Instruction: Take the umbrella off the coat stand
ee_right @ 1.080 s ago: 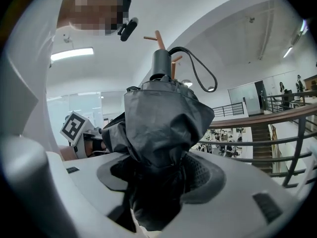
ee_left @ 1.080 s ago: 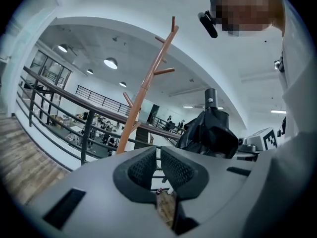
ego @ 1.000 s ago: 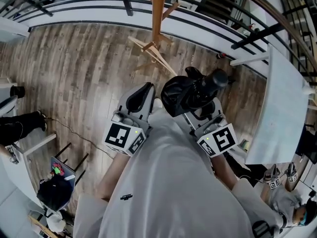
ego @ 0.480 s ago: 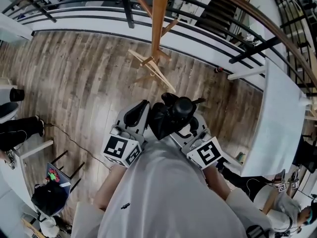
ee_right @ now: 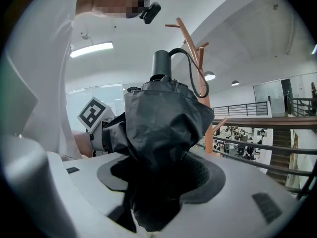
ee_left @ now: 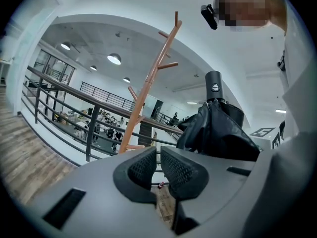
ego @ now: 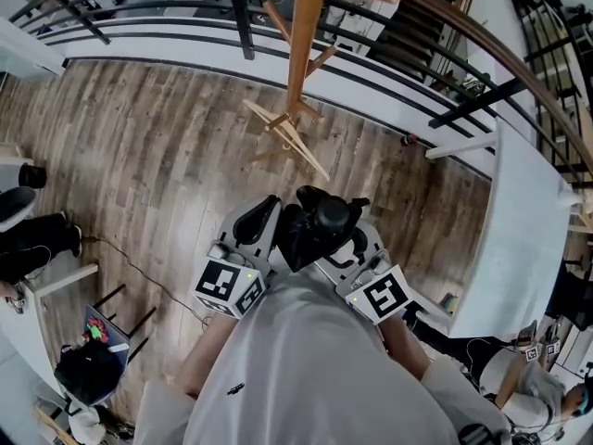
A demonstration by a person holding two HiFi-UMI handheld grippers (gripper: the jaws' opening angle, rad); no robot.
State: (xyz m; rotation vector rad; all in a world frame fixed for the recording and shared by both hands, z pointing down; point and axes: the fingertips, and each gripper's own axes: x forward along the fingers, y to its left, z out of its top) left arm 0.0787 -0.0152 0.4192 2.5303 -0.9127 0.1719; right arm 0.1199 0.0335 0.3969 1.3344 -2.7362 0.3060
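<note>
The right hand-held gripper (ee_right: 158, 180) clamps the folded black umbrella (ego: 315, 225) at frame centre, clear of the wooden coat stand (ego: 298, 54) above. The left hand-held gripper (ee_left: 157, 168) is nearly closed, empty. A railing (ego: 236, 7) runs behind.

The coat stand (ego: 296, 63) is cut off above.

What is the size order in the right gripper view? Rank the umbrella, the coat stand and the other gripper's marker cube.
1. umbrella, by far; it fills the centre.
2 or 3. coat stand and marker cube: unsure. The stand is taller but thin and farther off; the cube is compact.
</note>
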